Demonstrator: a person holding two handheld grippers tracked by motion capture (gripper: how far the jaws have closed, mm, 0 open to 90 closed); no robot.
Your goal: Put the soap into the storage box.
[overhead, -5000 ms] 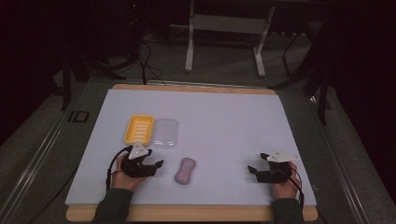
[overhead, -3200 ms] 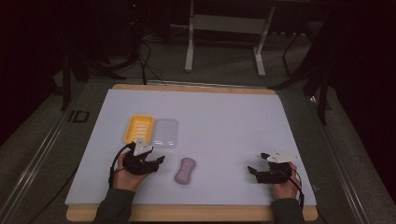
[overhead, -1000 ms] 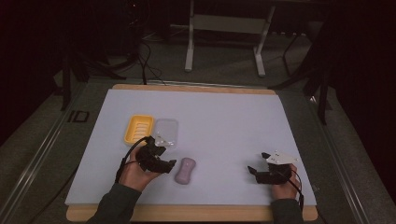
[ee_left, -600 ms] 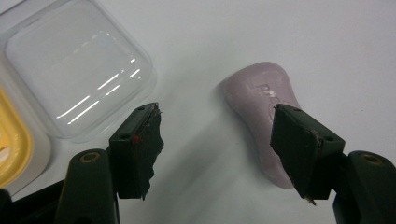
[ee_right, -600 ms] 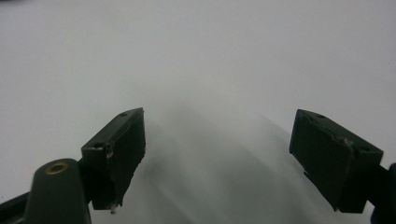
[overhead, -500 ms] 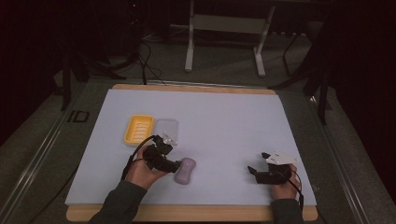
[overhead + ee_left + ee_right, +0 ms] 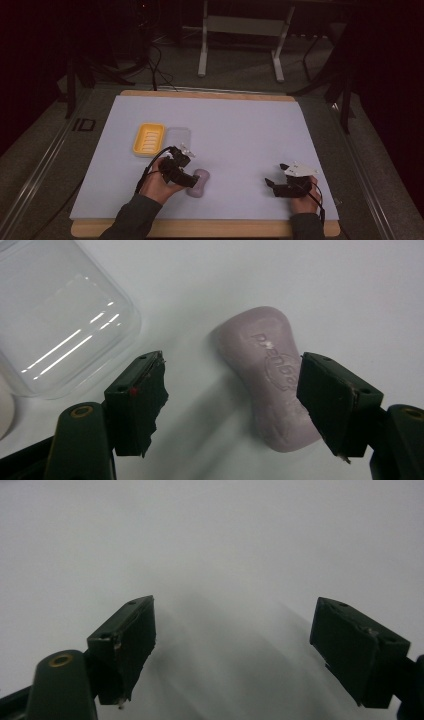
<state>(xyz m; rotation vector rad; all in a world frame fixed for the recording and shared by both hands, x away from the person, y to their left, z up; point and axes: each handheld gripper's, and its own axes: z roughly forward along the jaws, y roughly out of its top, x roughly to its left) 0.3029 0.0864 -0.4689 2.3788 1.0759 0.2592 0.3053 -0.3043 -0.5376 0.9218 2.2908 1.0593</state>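
A lilac soap bar (image 7: 199, 183) with embossed lettering lies flat on the white mat (image 7: 240, 130). My left gripper (image 7: 188, 179) is right at its left end. In the left gripper view the soap bar (image 7: 262, 365) lies between the jaws, close to the right-hand pad and apart from the left-hand one. My left gripper (image 7: 232, 400) is open; its jaws have just been opening and no pad presses on the soap. My right gripper (image 7: 271, 184) rests near the front right of the mat. My right gripper (image 7: 232, 645) is open with only bare mat between its jaws.
A yellow ribbed soap dish (image 7: 149, 138) sits on the mat's left half with a clear plastic lid (image 7: 178, 136) beside it; that lid (image 7: 55, 315) lies just left of my left gripper. A wooden board edge (image 7: 210, 229) runs along the front. A metal stand (image 7: 240, 30) is behind the table.
My left gripper has moved right, from beside the yellow dish up to the soap bar, and its jaws stand wider. The right gripper has stayed where it was.
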